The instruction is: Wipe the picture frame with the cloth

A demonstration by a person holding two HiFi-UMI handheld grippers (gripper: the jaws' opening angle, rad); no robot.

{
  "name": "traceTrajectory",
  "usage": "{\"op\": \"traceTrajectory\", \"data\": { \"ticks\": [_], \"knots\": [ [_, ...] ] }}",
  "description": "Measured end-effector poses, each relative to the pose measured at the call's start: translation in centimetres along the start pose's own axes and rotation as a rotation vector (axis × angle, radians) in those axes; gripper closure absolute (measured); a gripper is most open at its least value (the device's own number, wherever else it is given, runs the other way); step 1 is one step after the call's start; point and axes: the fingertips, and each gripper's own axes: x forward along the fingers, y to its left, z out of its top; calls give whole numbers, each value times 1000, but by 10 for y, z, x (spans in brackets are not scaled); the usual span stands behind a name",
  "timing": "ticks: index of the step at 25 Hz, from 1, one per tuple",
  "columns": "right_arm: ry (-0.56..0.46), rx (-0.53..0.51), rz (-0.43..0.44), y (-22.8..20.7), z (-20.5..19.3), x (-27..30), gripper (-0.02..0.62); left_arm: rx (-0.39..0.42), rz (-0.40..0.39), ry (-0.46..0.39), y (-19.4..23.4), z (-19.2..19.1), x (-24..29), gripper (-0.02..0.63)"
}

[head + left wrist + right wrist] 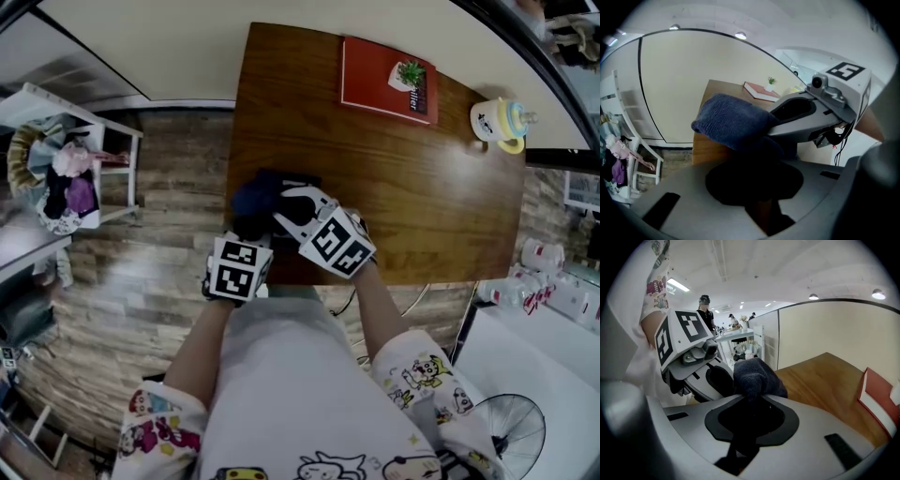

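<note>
A dark blue cloth (258, 197) lies bunched at the front left of the wooden table (403, 187). Both grippers meet on it. My left gripper (248, 223) comes in from the table's front edge, and its own view shows the cloth (731, 124) pinched in its jaws (754, 154). My right gripper (286, 202) reaches in from the right and is shut on another fold of the cloth (754, 376), with the left gripper (717, 380) close beside it. The red picture frame (386, 80) lies flat at the table's far side, apart from both grippers.
A small potted plant (407, 75) stands on the frame. A white and yellow mug (502, 122) sits at the far right corner. A rack with clothes (66, 169) stands left of the table, a fan (511, 436) on the floor at the right. People (705, 305) stand far off.
</note>
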Motion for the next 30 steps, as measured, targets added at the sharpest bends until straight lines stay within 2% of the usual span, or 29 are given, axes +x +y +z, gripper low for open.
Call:
{"op": "traceTrajectory", "data": {
  "ticks": [8,13,30],
  "knots": [
    [63,-2,28,0,-13,10,541,-6,-7,5,-2,-2,0,520],
    [96,-32,15,-3,-13,13,541,-8,-5,2,1,-1,-1,520],
    [150,-4,-37,-6,-40,-12,541,-20,1,-2,3,-4,1,522]
  ]
}}
